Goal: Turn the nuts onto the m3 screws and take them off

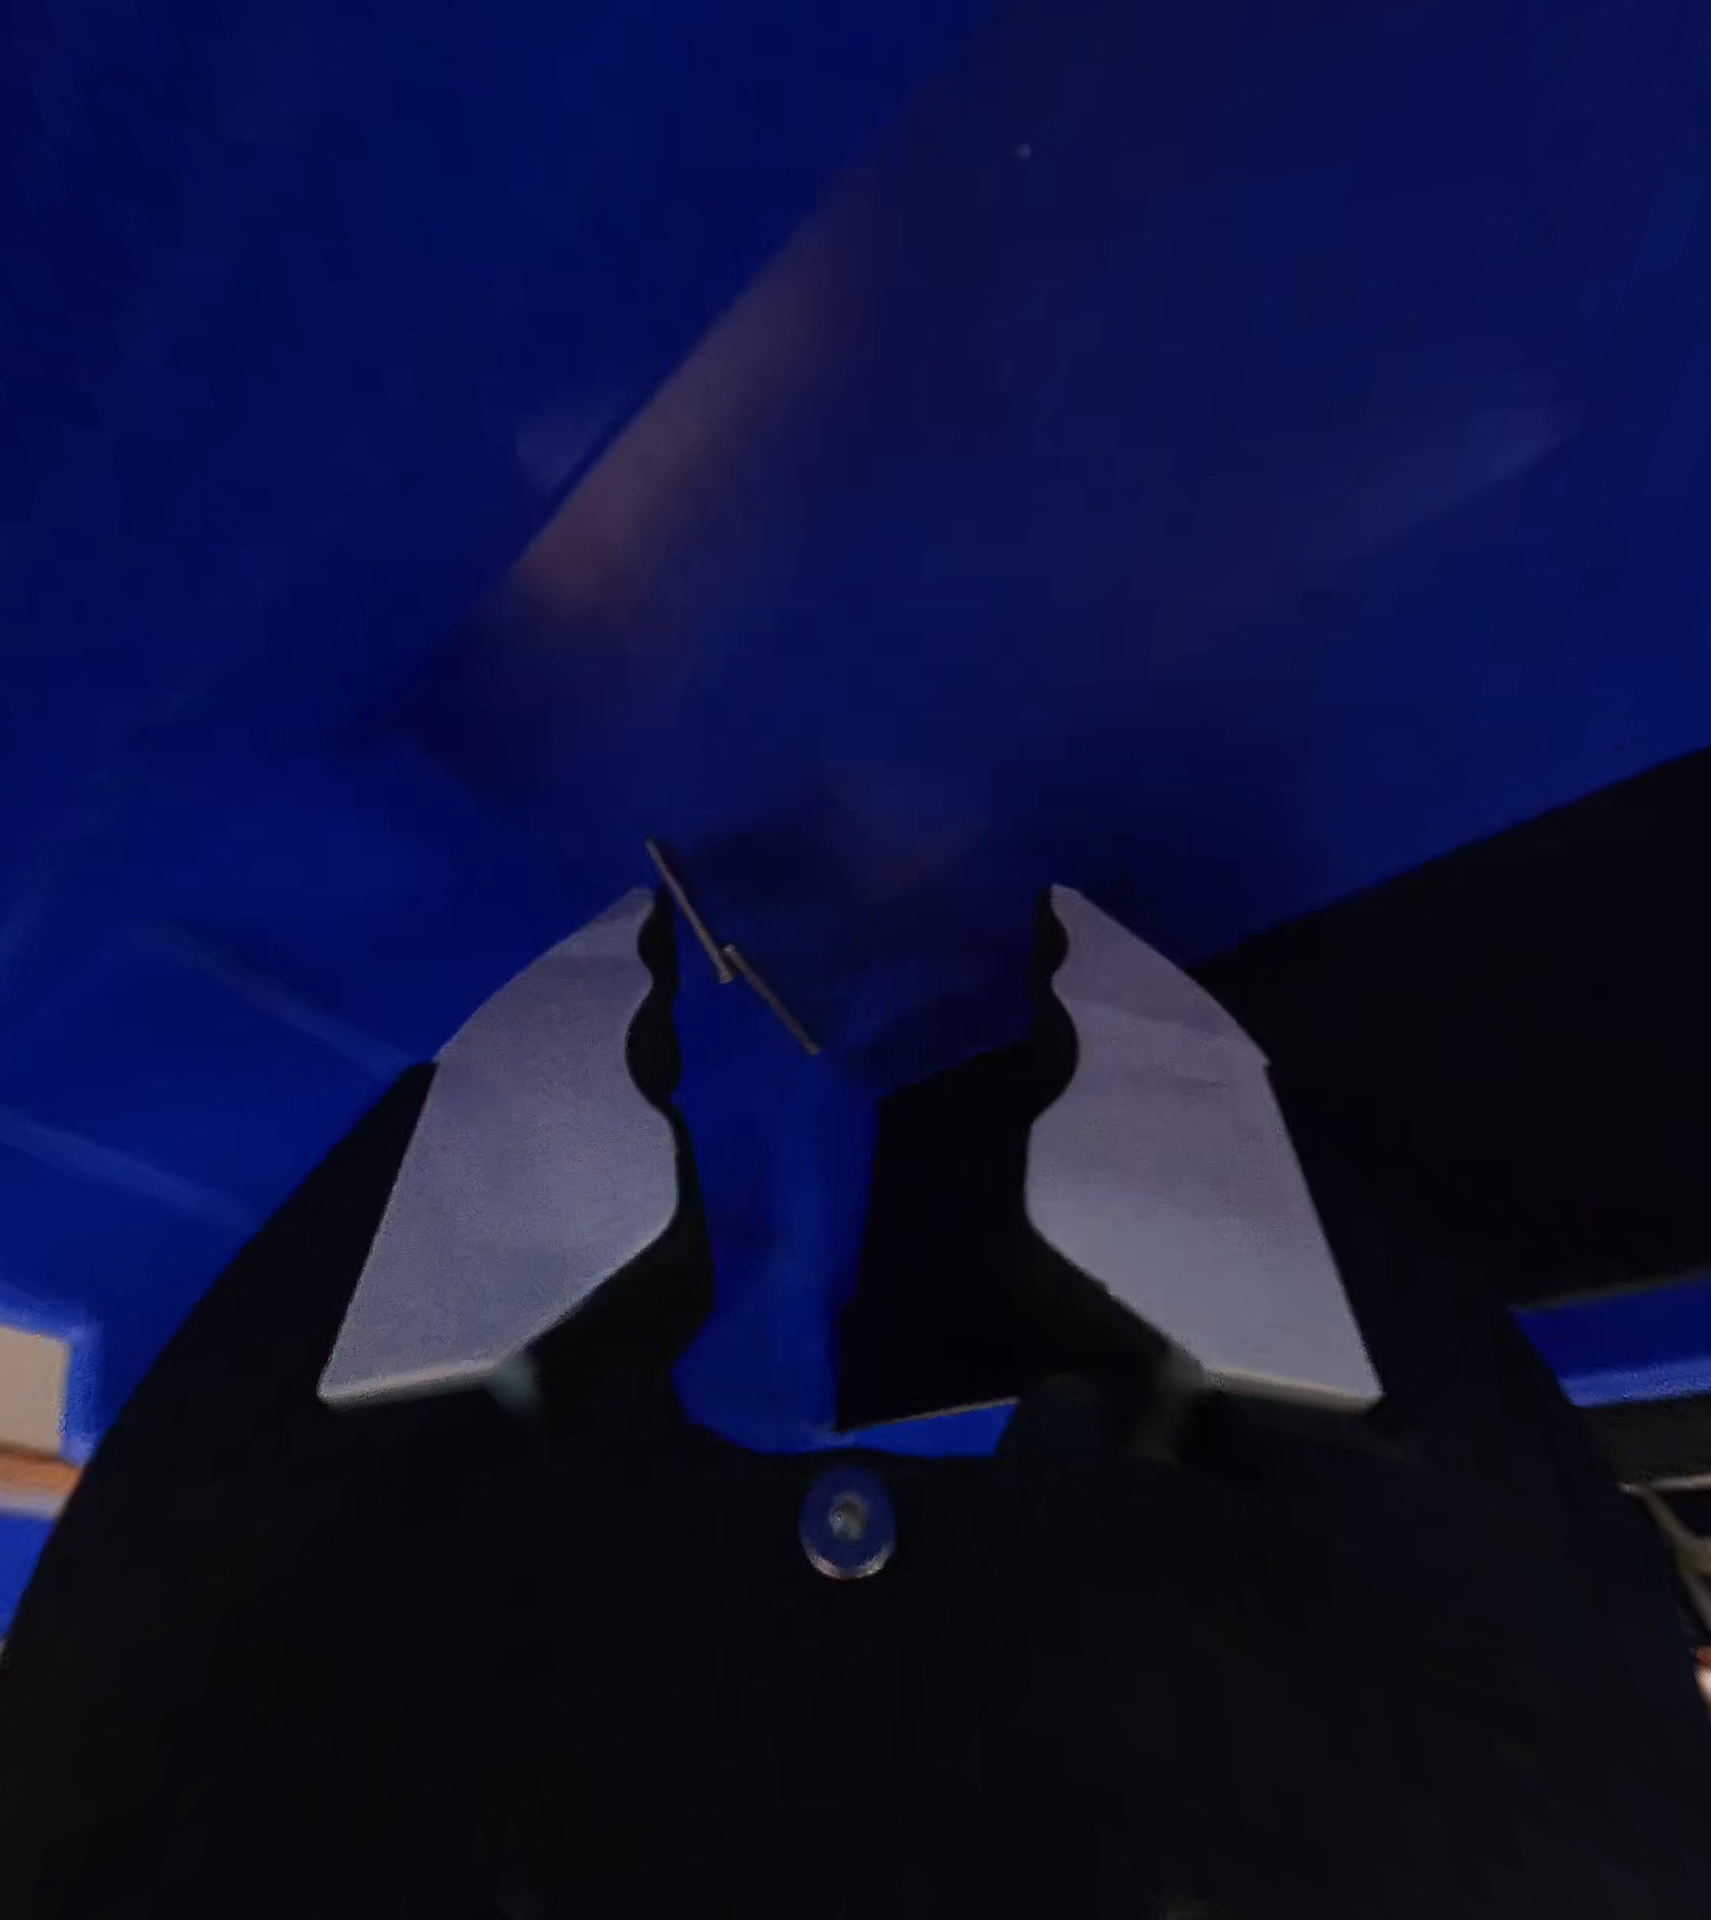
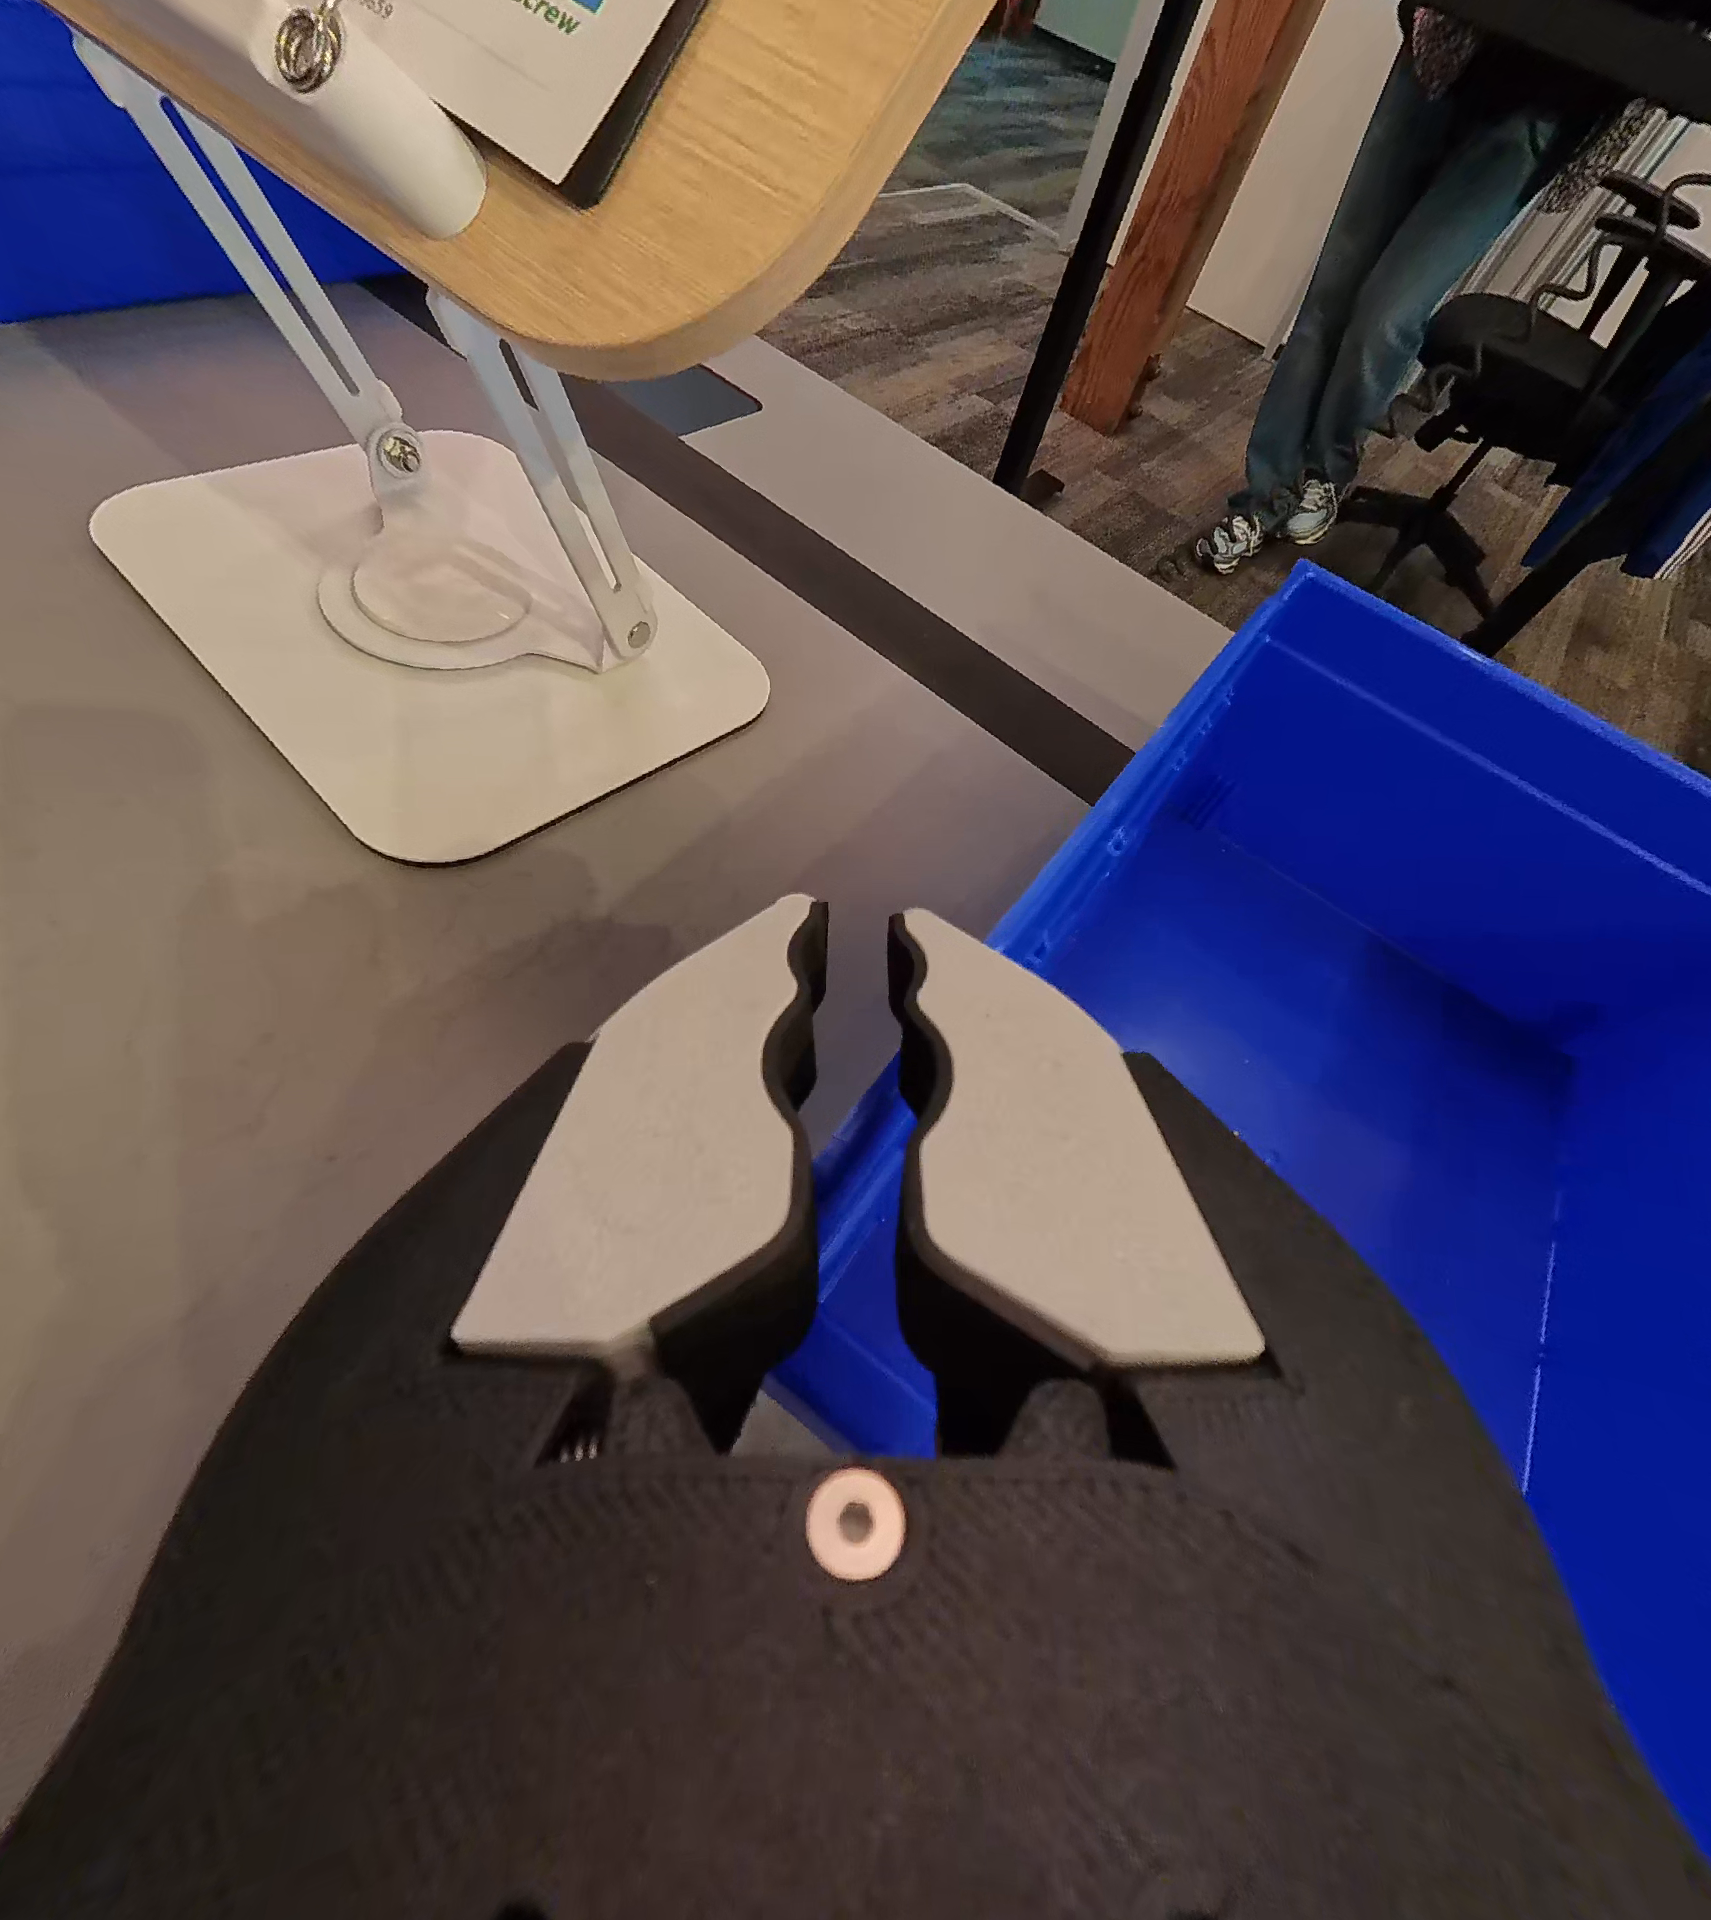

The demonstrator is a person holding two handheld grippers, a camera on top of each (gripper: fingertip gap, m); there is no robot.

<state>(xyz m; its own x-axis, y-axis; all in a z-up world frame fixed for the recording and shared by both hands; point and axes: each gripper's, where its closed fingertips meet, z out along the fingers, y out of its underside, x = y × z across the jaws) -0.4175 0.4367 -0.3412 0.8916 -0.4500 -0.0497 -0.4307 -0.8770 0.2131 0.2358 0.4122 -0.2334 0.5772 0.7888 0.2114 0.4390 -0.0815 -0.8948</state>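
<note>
Item: two thin metal pins [image 1: 726, 951], end to end in a blue bin [image 1: 311, 520], long axis running upper-left to lower-right. My left hand-held gripper [image 1: 851, 914] hung wide open over them, grasping nothing (the pins lay nearer its left finger). My right hand-held gripper [image 2: 858, 925], jaws narrowly apart and bare, hovered over the counter [image 2: 155, 987] beside another blue bin [image 2: 1453, 987].

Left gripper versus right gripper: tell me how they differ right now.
The left gripper has its fingers spread wide; the right gripper shows only a narrow slit. The left gripper sits inside a blue bin, with two thin metal pins lying loose by its left fingertip; the right gripper hangs over the grey table beside a blue bin's rim. Both hold nothing.
</note>
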